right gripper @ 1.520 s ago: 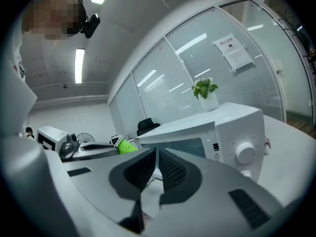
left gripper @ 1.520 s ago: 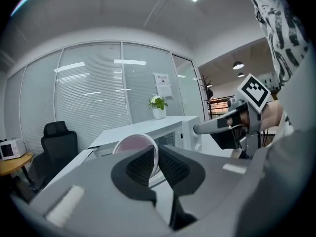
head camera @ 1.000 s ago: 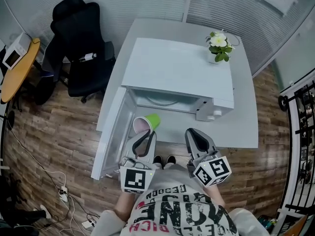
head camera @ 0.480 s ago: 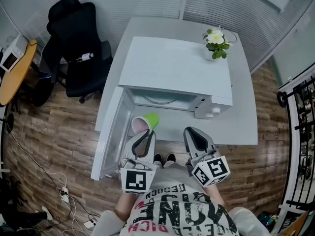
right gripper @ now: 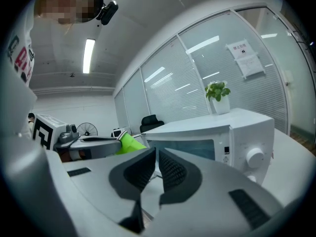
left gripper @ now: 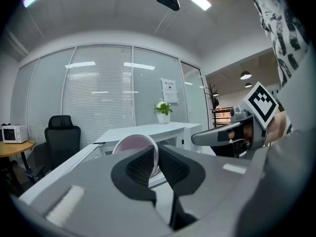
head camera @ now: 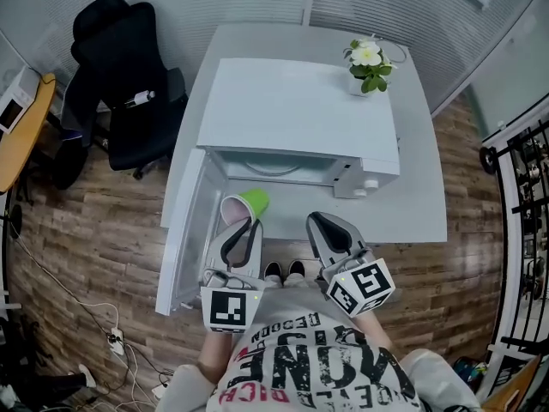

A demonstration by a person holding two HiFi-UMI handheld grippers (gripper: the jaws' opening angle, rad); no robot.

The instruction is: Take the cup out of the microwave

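Overhead, the cup [head camera: 244, 206] hangs sideways before the open microwave [head camera: 296, 118], door [head camera: 183, 240] swung left, bare table [head camera: 420, 187] to the right; in its own view the left gripper [left gripper: 157, 152] pinches the cup's rim; in the right gripper view, the right gripper [right gripper: 156, 157] is pressed together on nothing.

Head view: from above, steeply down, microwave [head camera: 300, 110] mid-frame. Gripper views: low, close behind own jaws, facing microwave, near level. Shared: microwave, plant [head camera: 366, 63].

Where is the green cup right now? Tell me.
In the head view the green cup is left of centre, tipped sideways. The left gripper pinches its rim, just outside the open microwave, beside its door.
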